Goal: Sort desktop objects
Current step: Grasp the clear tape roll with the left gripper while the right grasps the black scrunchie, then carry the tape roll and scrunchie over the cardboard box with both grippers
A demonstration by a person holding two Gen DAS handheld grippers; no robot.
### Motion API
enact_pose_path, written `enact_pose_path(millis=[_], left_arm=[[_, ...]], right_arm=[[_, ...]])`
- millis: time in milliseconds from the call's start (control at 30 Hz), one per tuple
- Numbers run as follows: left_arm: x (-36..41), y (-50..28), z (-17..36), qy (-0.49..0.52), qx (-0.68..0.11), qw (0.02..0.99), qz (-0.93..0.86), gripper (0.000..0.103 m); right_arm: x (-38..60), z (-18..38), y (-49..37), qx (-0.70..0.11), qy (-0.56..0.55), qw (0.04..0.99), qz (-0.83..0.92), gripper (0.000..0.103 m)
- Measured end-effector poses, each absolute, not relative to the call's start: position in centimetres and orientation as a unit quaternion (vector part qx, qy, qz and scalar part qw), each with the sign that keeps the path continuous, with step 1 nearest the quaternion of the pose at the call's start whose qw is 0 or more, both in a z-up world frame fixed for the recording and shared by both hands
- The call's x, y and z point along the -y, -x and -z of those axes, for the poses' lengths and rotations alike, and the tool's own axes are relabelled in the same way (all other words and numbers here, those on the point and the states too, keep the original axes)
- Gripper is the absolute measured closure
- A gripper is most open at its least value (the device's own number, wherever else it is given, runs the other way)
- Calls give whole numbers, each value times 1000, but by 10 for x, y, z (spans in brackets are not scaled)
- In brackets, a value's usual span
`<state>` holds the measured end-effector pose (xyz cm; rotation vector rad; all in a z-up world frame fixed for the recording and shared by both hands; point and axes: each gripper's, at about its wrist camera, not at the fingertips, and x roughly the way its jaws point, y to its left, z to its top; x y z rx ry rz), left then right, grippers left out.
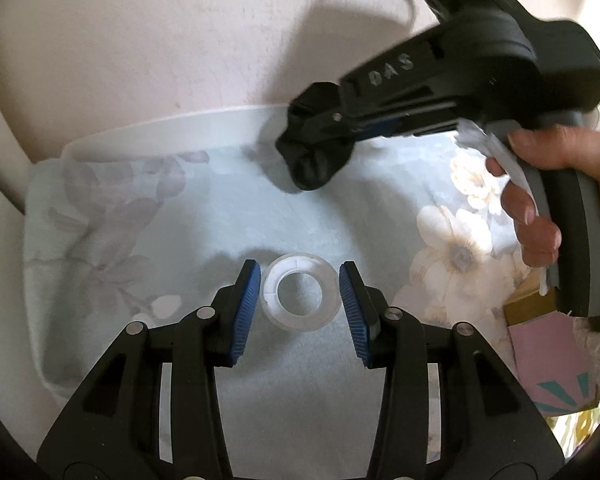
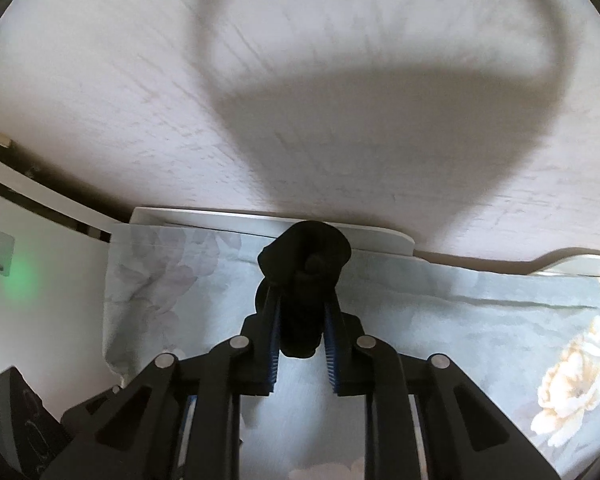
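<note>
Right wrist: black bundle point(image 2: 304, 280) lies lengthwise between closed jaws, pointing forward.

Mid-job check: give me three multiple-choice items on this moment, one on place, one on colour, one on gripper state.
1. Where is the tape roll?
A. between the left gripper's fingers
B. beside the box
C. in the right gripper

2. What colour are the finger pads?
A. red
B. blue
C. white

3. The right gripper is:
A. open, empty
B. shut on the black bundle
C. shut on the tape roll

A: the roll lies on the cloth between open jaws.
B: both views show blue pads.
B: the pads pinch the bundle.
</note>
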<state>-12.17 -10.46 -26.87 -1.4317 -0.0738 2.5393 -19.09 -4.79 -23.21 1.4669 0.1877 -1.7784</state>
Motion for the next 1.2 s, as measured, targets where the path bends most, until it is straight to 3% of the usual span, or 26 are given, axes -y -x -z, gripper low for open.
enact_pose_path(millis=[567, 867, 1200], left_arm=[[97, 94, 165, 462, 13, 106, -880, 65], [35, 65, 117, 443, 12, 128, -887, 65], [-54, 45, 107, 443, 10, 187, -877, 65]], right_arm=[[-50, 115, 150, -96, -520, 403, 747, 85], [-144, 56, 131, -103, -479, 384, 783, 85], [-251, 52, 126, -87, -478, 345, 803, 85]])
